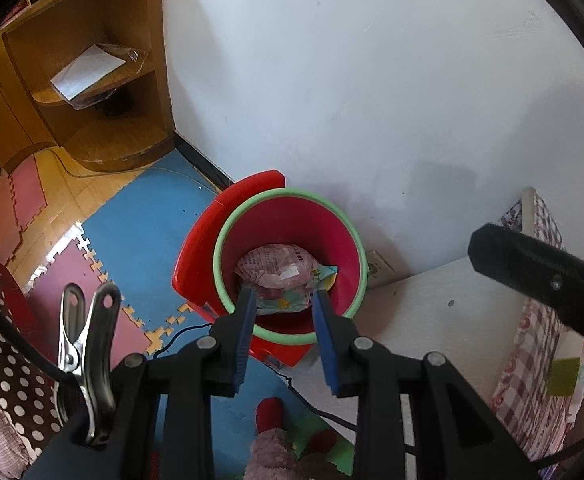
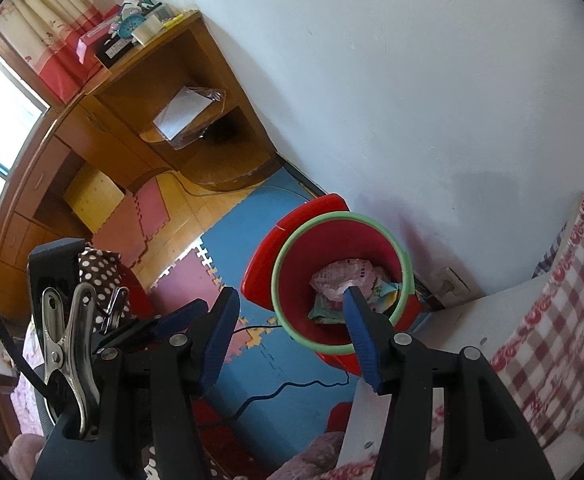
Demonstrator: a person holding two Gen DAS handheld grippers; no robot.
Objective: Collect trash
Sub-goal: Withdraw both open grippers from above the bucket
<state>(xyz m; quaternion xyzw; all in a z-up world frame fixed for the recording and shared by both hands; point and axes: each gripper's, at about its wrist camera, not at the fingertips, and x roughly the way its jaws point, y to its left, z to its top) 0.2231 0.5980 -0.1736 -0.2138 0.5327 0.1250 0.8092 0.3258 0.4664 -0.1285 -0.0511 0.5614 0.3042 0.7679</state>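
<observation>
Left claw (image 1: 283,300) fills the bottom of its own view: two black arms with blue pads (image 1: 327,340), set a moderate gap apart, nothing between them. A steel spring clip (image 1: 86,360) is mounted on the body to the left of the claw.

Directly ahead of and below the left claw: red bin with a green rim (image 1: 218,256), standing on the floor against the white wall (image 1: 371,80). Inside the bin, crumpled trash (image 1: 280,270): a pinkish printed wrapper on top of a light patterned wrapper. A red dustpan-like piece (image 1: 200,248) leans behind the bin on its left. No contact between pads and trash or rim can be seen.

Right claw (image 2: 288,294): jaws spread wide, empty. Its right pad lines up over the bin interior (image 2: 331,248); its left pad sits over the blue foam floor mat (image 2: 260,364), left of the bin. Trash (image 2: 341,276) is visible just beyond the right pad tip.

Left of the right claw: the left claw's body, seen from the side. Right of both claws: a white table edge (image 2: 475,320) and a checked cloth (image 2: 551,300). Far ahead-left: a wooden desk (image 2: 140,92) with a plastic-wrapped paper (image 2: 184,110) on its shelf. A black cable (image 2: 292,388) trails over the mat below the claws.
</observation>
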